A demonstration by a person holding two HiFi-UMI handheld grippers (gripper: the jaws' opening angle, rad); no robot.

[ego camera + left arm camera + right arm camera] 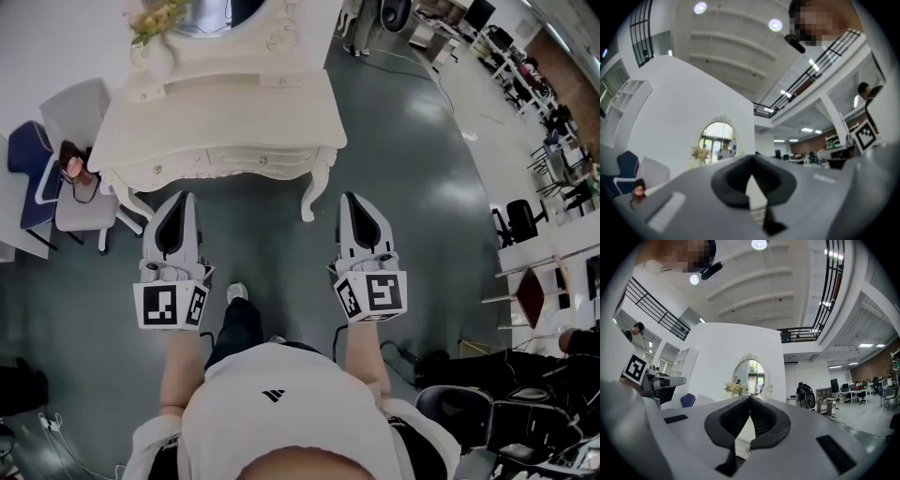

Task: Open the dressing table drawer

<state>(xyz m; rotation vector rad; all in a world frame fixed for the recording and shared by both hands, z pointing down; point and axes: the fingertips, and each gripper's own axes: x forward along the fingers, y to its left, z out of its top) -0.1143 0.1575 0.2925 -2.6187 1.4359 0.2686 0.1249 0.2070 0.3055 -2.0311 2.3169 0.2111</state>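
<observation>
The cream dressing table stands ahead of me, with its drawer fronts and small knobs facing me. Both drawers look closed. My left gripper hovers just short of the table's front left, jaws together and empty. My right gripper is level with it near the front right leg, also shut and empty. In the left gripper view the left gripper points at the oval mirror. In the right gripper view the right gripper points at the mirror, and pale table shows below the pads.
A vase of flowers stands on the table's back left, by the mirror. A grey chair, a blue chair and a brown bag crowd the table's left side. Office chairs and cables lie to the right.
</observation>
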